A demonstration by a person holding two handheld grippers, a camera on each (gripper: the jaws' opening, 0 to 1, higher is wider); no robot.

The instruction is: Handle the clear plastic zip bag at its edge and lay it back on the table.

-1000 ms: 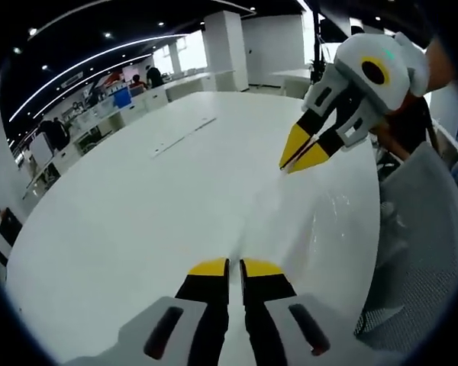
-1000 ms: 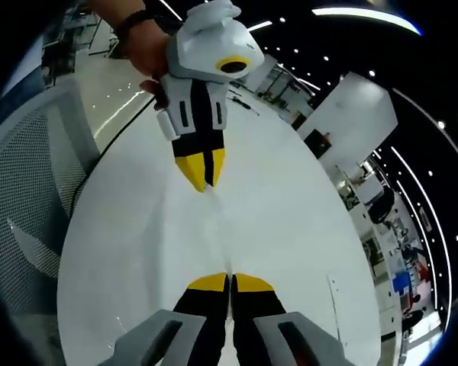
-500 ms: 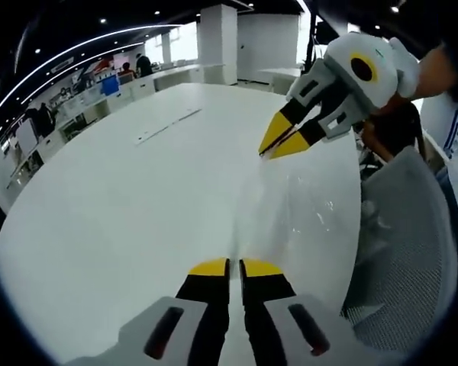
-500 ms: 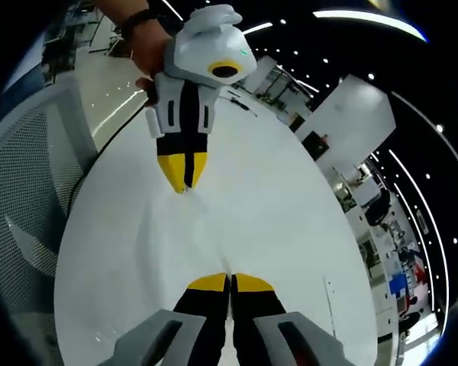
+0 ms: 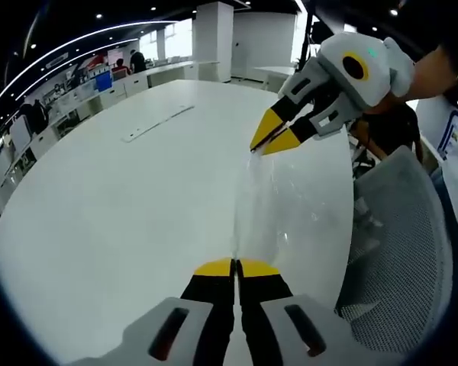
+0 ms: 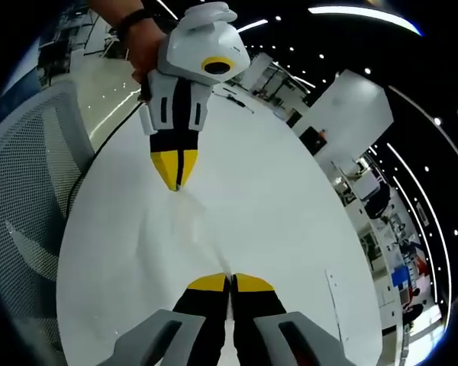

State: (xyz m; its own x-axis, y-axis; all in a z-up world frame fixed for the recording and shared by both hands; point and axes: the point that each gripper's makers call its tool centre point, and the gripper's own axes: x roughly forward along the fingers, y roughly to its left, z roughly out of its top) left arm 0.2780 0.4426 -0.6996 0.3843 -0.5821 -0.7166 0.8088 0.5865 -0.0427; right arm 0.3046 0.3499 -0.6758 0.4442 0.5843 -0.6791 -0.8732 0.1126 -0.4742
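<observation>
Both grippers, left gripper [image 5: 237, 267] and right gripper [image 5: 266, 143], fingers clamped on opposite edges of clear zip bag [image 5: 261, 200]; stretched taut between them above white bench [image 5: 107, 206], long axis fingers-to-fingers.

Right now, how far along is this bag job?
Done: both grippers have the clear zip bag by opposite edges, the left gripper and right gripper with fingers shut on it. In hand: the bag is stretched between them above the white table. Left: laying it back down and letting go.
</observation>
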